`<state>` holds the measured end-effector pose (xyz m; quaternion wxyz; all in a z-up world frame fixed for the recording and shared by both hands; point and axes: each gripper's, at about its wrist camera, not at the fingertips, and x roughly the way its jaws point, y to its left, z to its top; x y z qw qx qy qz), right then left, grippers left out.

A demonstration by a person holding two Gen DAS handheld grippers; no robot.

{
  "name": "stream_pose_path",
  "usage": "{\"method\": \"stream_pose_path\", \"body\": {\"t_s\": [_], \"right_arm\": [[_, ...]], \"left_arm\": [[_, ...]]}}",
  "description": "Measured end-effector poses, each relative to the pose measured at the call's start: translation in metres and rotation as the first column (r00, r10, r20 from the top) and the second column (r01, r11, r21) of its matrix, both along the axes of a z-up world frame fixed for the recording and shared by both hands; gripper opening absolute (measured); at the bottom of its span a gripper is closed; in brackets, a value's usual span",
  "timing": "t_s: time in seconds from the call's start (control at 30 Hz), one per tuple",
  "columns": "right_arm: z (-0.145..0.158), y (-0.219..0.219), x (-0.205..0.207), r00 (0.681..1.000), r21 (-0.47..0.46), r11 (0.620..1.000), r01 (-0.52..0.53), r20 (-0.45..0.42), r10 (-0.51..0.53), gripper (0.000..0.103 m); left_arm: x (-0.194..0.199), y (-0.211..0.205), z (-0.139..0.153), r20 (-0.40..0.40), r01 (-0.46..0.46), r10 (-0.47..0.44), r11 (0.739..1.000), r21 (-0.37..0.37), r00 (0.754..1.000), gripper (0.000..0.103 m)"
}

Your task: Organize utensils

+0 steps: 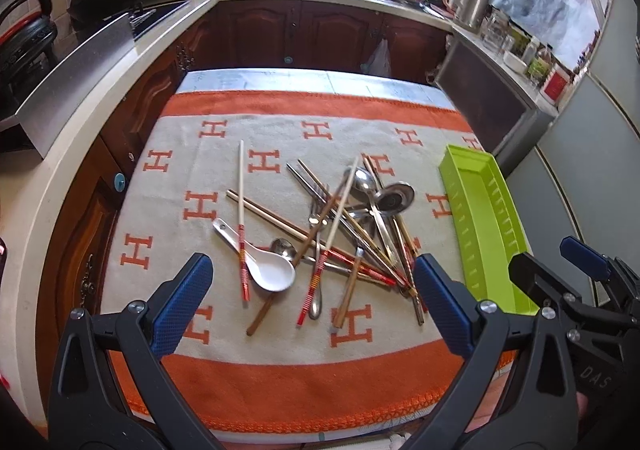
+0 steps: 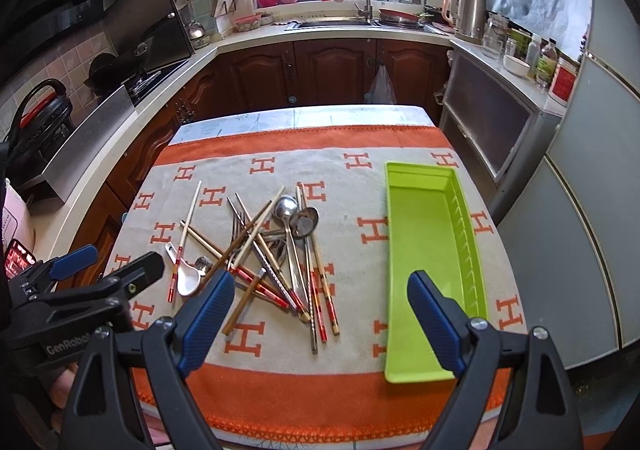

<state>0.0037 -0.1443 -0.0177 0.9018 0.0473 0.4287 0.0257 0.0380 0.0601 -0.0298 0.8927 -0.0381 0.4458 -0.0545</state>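
Right wrist view shows you "GenRobo" on the left gripper (image 2: 120, 270), both grippers wide, H-lettered cloth (image 2: 420, 153) under utensils (image 2: 276, 250).

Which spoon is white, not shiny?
The white spoon at the left edge of the pile, its scoop toward the camera. A red-patterned chopstick lies across its handle. The other spoons are shiny metal.

An orange-and-beige towel (image 2: 360, 390) covers the table (image 2: 280, 115), bearing utensils (image 2: 276, 246) and a green tray (image 2: 424, 250)
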Motion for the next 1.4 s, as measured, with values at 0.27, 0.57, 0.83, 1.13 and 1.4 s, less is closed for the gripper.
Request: {"method": "stream_pose_path", "body": {"t_s": [0.27, 0.57, 0.83, 1.13, 1.4], "right_arm": [[-0.007, 0.023, 0.046, 0.993, 0.091, 0.991, -0.096, -0.062, 0.102, 0.073], [-0.047, 0.047, 0.099, 0.958, 0.258, 0.957, -0.133, -0.214, 0.191, 0.05], [-0.087, 0.067, 0.124, 0.914, 0.362, 0.922, -0.135, -0.315, 0.257, 0.04], [-0.134, 0.074, 0.157, 0.866, 0.508, 0.861, -0.023, -0.42, 0.271, 0.023], [-0.149, 0.068, 0.162, 0.853, 0.49, 0.871, 0.034, -0.468, 0.23, 0.023]], "left_arm": [[0.025, 0.06, 0.014, 0.041, -0.119, 0.117, 0.992, 0.046, 0.992, 0.1], [0.056, 0.094, 0.009, 0.02, -0.118, 0.117, 0.991, 0.056, 0.993, 0.1], [0.103, 0.104, -0.047, -0.149, -0.132, 0.131, 0.991, 0.002, 0.98, 0.065], [0.159, 0.084, -0.105, -0.264, -0.091, 0.094, 0.996, 0.024, 0.96, 0.039], [0.18, 0.078, -0.137, -0.333, -0.083, 0.095, 0.995, 0.05, 0.938, 0.028]]}}
